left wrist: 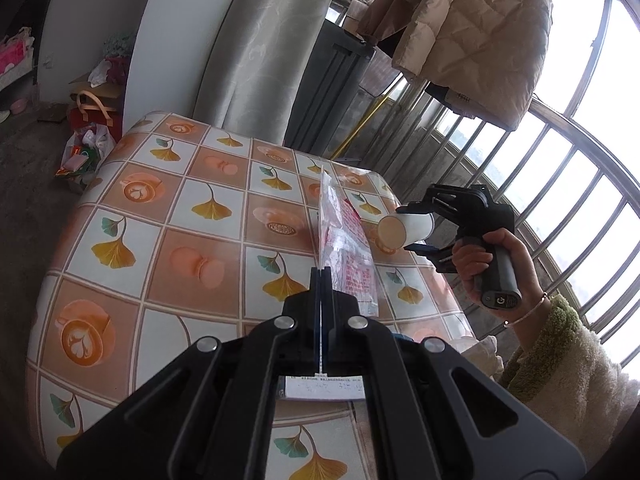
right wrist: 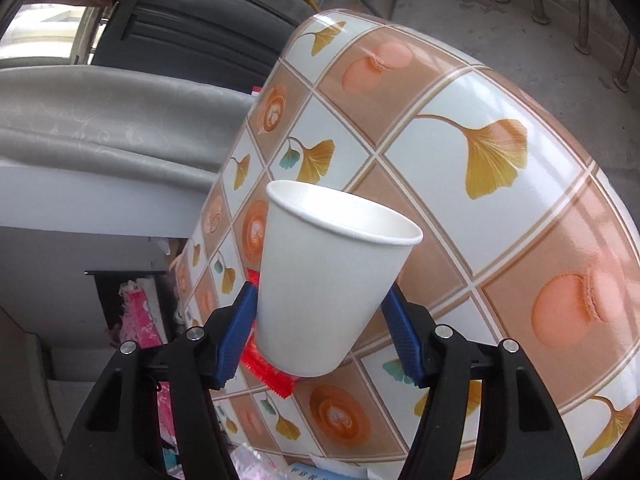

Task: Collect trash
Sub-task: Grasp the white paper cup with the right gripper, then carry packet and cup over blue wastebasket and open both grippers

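Observation:
My left gripper point(left wrist: 321, 276) is shut on a clear plastic wrapper point(left wrist: 344, 240) with red print, which stands up edge-on above the patterned table point(left wrist: 180, 216). To its right a person's hand point(left wrist: 480, 256) holds my right gripper point(left wrist: 404, 229), which is shut on a white paper cup point(left wrist: 420, 226) lying sideways in the air, base toward the wrapper. In the right wrist view the cup point(right wrist: 332, 264) fills the gap between the blue pads point(right wrist: 236, 332) of the right gripper point(right wrist: 320, 288), rim away from the camera and empty inside. The wrapper's red edge point(right wrist: 264, 368) shows behind the cup, above the table point(right wrist: 500, 240).
Bags of clutter point(left wrist: 86, 148) sit on the floor left of the table. A grey curtain point(left wrist: 260, 60) and a dark cabinet point(left wrist: 328, 92) stand behind it. A beige jacket point(left wrist: 472, 32) hangs over window bars point(left wrist: 560, 184) at the right. A white paper slip point(left wrist: 324, 388) lies under my left gripper.

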`<state>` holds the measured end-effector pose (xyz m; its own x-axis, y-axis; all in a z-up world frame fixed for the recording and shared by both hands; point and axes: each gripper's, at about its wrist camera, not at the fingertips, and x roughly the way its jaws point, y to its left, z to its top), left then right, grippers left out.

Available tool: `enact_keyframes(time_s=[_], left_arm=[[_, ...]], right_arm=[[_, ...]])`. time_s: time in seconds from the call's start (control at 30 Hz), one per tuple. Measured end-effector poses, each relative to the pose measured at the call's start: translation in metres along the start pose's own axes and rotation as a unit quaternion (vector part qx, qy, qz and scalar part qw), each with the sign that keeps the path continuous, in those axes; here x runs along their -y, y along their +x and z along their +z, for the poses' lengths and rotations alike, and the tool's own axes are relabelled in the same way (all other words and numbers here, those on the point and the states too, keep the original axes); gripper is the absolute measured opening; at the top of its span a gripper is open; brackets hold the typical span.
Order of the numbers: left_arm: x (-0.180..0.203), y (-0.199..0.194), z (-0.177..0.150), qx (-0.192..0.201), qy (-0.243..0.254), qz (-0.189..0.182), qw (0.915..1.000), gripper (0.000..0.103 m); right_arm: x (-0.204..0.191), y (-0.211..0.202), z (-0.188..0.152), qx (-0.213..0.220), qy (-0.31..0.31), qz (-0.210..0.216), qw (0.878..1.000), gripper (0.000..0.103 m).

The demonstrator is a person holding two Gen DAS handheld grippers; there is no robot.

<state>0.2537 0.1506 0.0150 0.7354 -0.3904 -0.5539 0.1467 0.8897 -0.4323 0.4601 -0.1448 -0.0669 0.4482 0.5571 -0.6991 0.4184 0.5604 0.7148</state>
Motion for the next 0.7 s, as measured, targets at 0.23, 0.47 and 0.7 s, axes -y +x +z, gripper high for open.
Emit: enact_keyframes(time_s=[0.23,0.47,0.7], left_arm=[[0.025,-0.021,0.001,0.022,0.031,-0.005,0.9993,0.0],[0.069,-0.052,0.0,0.044,0.066,-0.028,0.9964,0.0],[0.141,-0.07,-0.009,0.045,0.12,-0.075,0.9889,0.0]], right_arm=[[0.009,-0.082,-0.026,-0.01,-0.031,0.092,0.995,0.062],[0.051,-0.18,-0.079,-0.006,-0.056,0.178,0.982,0.062],[0.144,-0.259,-0.133,0.032,-0.021,0.245,0.969,0.062]])
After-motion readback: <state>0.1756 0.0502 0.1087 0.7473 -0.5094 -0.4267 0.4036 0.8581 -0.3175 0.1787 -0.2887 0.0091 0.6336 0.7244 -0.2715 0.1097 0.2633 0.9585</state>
